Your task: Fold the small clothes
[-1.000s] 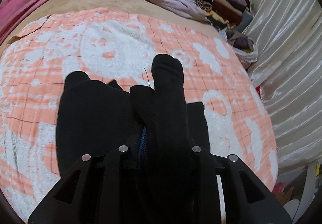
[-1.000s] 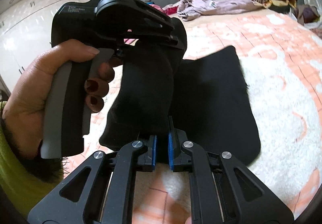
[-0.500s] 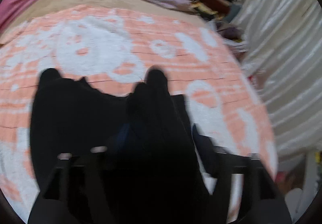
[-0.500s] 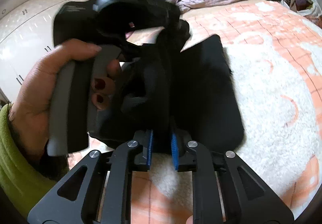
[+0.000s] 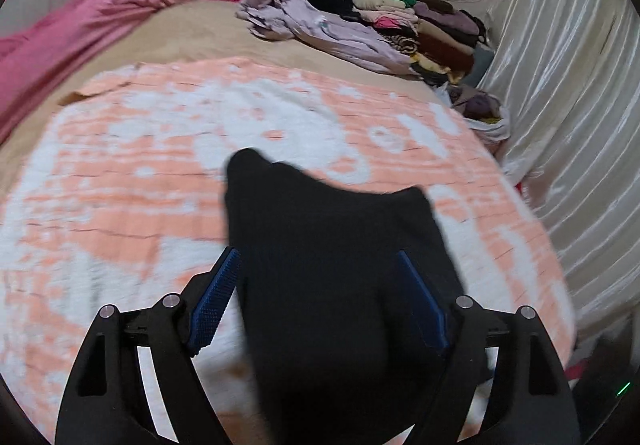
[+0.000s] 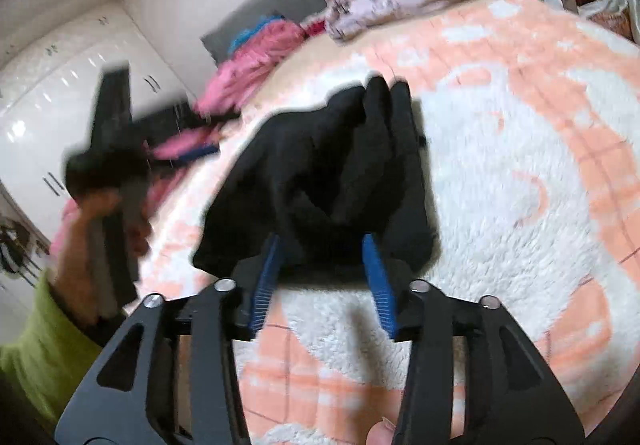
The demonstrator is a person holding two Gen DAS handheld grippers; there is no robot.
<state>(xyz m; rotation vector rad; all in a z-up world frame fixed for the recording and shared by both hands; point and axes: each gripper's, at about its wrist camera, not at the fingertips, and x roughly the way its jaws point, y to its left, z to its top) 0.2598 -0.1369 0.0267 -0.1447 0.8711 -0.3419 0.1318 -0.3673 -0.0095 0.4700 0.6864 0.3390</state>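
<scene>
Your small black garment (image 6: 336, 173) lay bunched and folded over itself on the orange-and-white fleece blanket (image 6: 520, 205). It looked soft, creased and uneven at its edges.

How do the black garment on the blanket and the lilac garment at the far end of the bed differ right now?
The black garment lies near, between the open left gripper blue pads; the lilac garment lies far back, away from both grippers. The black one sits on the orange-and-white blanket; the lilac one rests on the beige cover, beside stacked clothes. Both lie loose, neither neatly folded.
</scene>
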